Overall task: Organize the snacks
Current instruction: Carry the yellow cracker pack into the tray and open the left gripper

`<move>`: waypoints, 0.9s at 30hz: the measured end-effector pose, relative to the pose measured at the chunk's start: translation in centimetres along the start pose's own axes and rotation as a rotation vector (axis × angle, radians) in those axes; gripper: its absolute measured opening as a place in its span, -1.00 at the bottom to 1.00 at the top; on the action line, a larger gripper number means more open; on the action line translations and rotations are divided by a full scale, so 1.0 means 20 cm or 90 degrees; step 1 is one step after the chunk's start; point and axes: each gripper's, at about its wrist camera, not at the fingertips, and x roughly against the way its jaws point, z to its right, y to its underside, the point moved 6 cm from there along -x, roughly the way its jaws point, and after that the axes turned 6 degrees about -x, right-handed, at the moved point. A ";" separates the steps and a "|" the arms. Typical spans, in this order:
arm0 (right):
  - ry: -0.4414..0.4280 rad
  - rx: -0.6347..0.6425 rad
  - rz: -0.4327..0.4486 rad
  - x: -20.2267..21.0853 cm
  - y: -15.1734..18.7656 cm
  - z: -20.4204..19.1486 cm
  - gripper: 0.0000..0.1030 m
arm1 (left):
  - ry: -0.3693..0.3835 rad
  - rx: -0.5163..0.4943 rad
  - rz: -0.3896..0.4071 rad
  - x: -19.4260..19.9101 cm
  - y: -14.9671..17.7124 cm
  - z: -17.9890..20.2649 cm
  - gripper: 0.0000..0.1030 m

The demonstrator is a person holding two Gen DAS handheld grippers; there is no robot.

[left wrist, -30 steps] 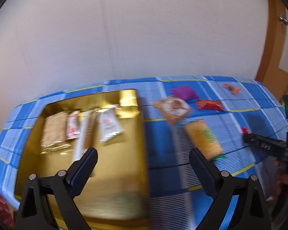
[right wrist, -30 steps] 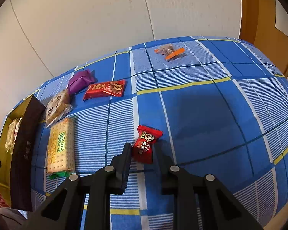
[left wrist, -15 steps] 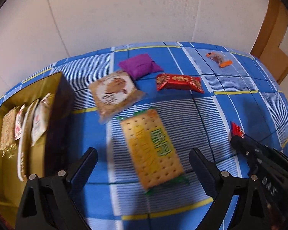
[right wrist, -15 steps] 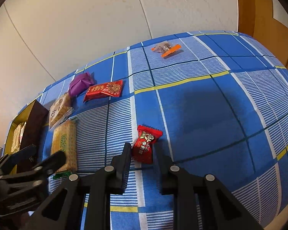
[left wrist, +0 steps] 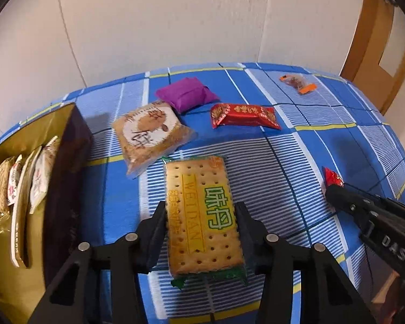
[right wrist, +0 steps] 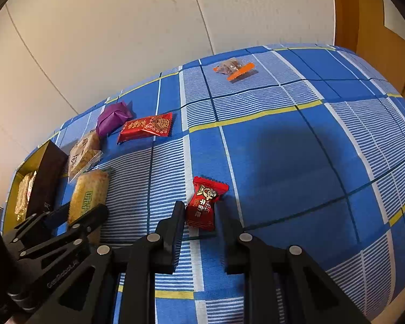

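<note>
A yellow-green cracker pack lies flat on the blue checked cloth. My left gripper straddles it, jaws closing, with the pads touching its two long edges. The right wrist view shows that same left gripper on the cracker pack. My right gripper is shut on the lower end of a small red candy that rests on the cloth. From the left wrist camera, the right gripper and red candy show at the right. A gold box at the left holds several packets.
Beyond the cracker pack lie a clear biscuit pack, a purple packet, a long red packet and an orange-ended sweet. The box's dark wall stands left of the cracker pack. A wooden door stands at the far right.
My left gripper swung from above the gold box to the right and down over the cracker pack, and its jaws narrowed onto it. The right gripper and red candy stayed put.
</note>
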 end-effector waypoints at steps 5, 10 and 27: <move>0.019 0.017 0.006 0.00 0.01 -0.02 -0.57 | 0.019 0.009 0.011 0.05 0.04 -0.05 -0.05; 0.021 0.018 0.009 0.00 0.01 -0.01 -0.57 | 0.040 0.020 0.030 0.11 0.08 -0.09 -0.05; 0.023 0.012 0.019 0.00 0.00 -0.02 -0.57 | -0.012 0.091 0.154 0.57 0.18 -0.63 -0.05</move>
